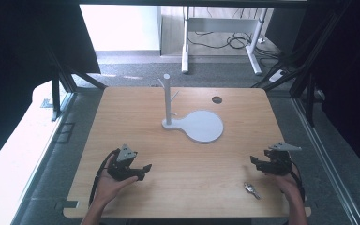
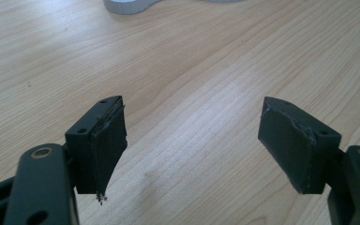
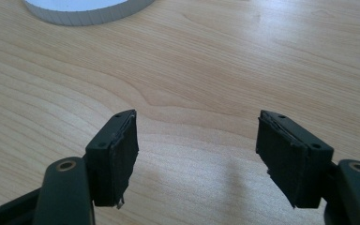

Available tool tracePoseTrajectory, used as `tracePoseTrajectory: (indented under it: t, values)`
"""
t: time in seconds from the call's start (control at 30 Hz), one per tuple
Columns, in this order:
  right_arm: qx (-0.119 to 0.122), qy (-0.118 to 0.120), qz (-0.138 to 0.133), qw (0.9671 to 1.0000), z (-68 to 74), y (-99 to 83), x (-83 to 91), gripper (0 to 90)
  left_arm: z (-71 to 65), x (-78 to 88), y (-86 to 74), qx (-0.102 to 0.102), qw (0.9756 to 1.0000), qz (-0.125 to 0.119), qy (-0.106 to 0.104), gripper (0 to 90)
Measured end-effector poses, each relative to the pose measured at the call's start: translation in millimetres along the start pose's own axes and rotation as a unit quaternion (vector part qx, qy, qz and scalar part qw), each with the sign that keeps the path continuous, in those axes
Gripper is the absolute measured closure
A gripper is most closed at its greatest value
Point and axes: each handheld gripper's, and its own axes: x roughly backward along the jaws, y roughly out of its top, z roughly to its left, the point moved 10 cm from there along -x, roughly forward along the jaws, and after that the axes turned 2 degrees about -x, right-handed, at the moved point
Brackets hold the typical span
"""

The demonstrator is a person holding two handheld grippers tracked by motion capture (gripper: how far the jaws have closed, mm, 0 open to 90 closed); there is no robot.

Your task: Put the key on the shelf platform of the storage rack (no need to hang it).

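A white stand [image 1: 168, 99] with an upright post and small pegs rises from a round white base plate [image 1: 202, 125] near the middle of the wooden table [image 1: 122, 117]. A small metal bunch of keys [image 1: 251, 189] lies near the front right of the table. My left gripper [image 1: 143, 171] hovers at the front left, open, with nothing between its pads [image 2: 107, 145]. My right gripper [image 1: 257, 162] is held at the front right, just behind the keys, open and empty, its pads [image 3: 117, 159] wide apart over bare wood. The base plate's edge [image 3: 84, 11] lies ahead of it.
A round cable hole [image 1: 217, 100] sits in the table's far right part. Beyond the far edge stand a desk frame [image 1: 220, 33] and loose cables on the floor. Dark frame struts flank both table sides.
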Motion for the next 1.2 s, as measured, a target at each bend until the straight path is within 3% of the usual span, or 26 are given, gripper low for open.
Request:
tracePoseTrajectory:
  t: [0.3, 0.33, 0.37, 0.8, 1.2]
  values:
    - [-0.010, 0.010, 0.003, 0.9999, 0.8, -1.7, -0.1, 33.5, -4.1, -2.7, 0.5, 0.000, 1.0000, -0.001, -0.004, 24.4]
    - [-0.016, 0.031, -0.004, 0.9994, 4.7, 0.6, 2.3, 33.8, -5.7, -1.7, 2.2, -0.002, 1.0000, -0.005, -0.006, 24.4]
    - [-0.018, 0.033, -0.007, 0.9993, 5.3, 2.0, 3.4, 34.2, -5.9, -1.9, 2.3, -0.001, 1.0000, -0.006, -0.005, 24.4]
    - [-0.018, 0.025, -0.005, 0.9995, 1.8, 1.6, 5.8, 34.9, -4.8, -6.3, -1.4, -0.005, 1.0000, 0.004, 0.005, 26.1]
    - [0.000, 0.028, -0.004, 0.9996, 8.7, 4.4, 9.8, 36.6, -3.2, -2.4, -0.8, -0.003, 1.0000, 0.004, 0.000, 25.2]
